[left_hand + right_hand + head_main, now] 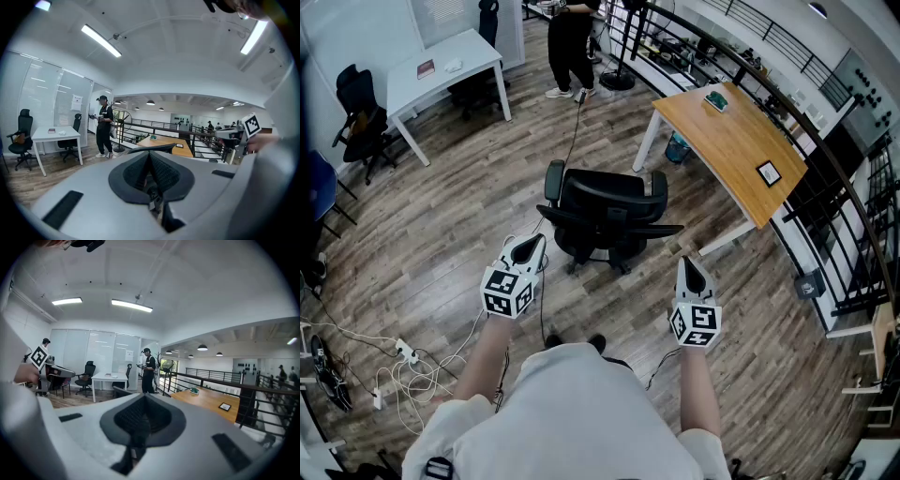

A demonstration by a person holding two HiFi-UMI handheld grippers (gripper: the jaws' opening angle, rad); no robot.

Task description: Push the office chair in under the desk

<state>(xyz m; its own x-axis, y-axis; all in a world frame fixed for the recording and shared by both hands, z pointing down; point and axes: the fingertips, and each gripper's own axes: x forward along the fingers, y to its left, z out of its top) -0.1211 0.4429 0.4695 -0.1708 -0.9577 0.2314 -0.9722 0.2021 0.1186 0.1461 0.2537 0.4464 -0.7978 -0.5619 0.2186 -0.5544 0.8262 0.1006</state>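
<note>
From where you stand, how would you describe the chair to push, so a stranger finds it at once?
Find the wooden desk along the black railing. The chair stands on open floor off its near corner. Other black chairs sit by the white table.

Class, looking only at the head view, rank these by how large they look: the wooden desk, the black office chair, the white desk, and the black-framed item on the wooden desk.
1. wooden desk
2-3. black office chair and white desk: too alike to rank, and the chair is nearer
4. black-framed item
</note>
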